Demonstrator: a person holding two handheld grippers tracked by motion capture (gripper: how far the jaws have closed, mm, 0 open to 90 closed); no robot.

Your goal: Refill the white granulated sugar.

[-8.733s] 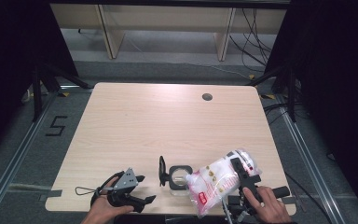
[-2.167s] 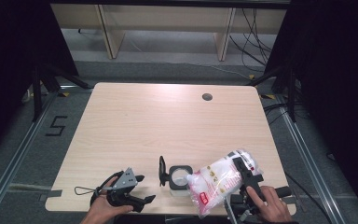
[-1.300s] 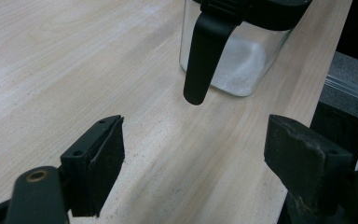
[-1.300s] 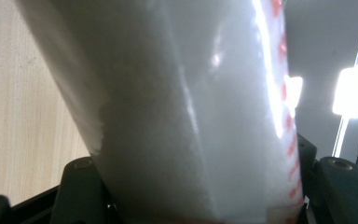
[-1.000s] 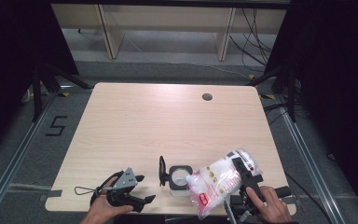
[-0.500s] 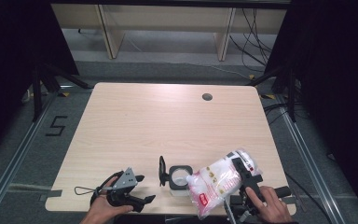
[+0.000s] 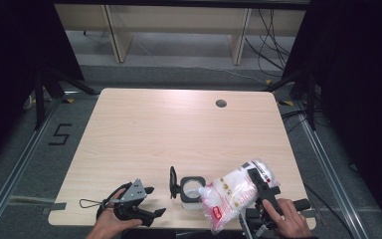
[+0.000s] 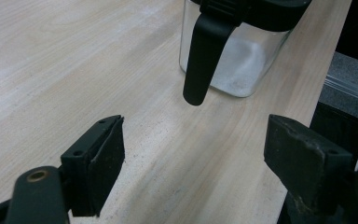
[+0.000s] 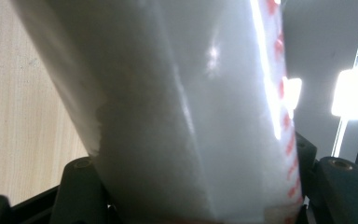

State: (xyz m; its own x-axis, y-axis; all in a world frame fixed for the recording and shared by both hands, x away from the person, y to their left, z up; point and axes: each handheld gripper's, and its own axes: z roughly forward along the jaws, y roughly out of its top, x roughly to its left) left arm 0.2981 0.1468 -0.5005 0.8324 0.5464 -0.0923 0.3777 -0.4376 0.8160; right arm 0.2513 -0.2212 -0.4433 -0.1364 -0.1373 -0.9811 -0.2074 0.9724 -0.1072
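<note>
Bag (image 7: 234, 193) barely shifted, clamped in right hand-held gripper (image 7: 258, 186)

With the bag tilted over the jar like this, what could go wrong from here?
1. The clear plastic bag of white powder is tipped from the right gripper toward the square glass jar with a black rim; its opening looks small, so powder may spill onto the wooden table.
2. The open left gripper rests apart from the jar, so a nudge from the bag could shift it.
</note>
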